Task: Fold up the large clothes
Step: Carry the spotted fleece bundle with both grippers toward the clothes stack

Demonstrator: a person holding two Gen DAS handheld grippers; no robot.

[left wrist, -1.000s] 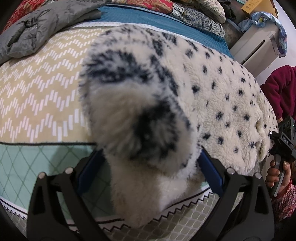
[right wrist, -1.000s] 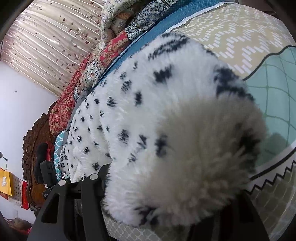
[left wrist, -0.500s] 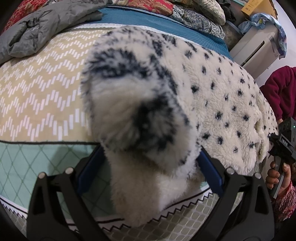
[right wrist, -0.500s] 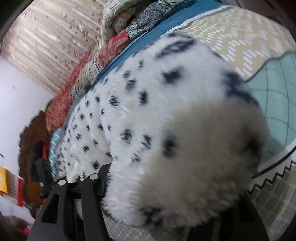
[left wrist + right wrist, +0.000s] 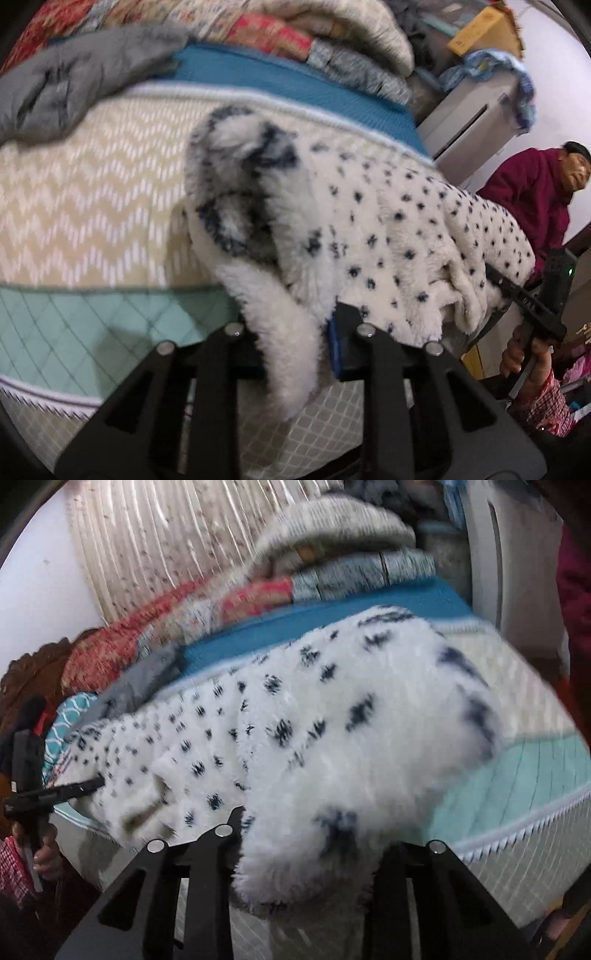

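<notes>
Both grippers, left gripper (image 5: 295, 332) and right gripper (image 5: 314, 849), closing, clamped on fleece (image 5: 388, 229) at bed (image 5: 92, 206) near edge. Lift evenly, keep edge taut, carry toward far edge.

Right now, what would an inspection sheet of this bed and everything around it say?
Surface: bed cover with a beige zigzag panel and a mint quilted edge.
Job's things: white fleece garment with dark spots lying across the bed, its near edge bunched up at both corners.
Clutter: grey jacket at the far side; stacked quilts behind it.
Grippers: left tool closing with a fleece corner between its fingers; right tool closing with the other corner between its fingers.
Cables: nothing seen.
Surroundings: pleated curtain, white appliance, onlooker in a maroon top.
</notes>
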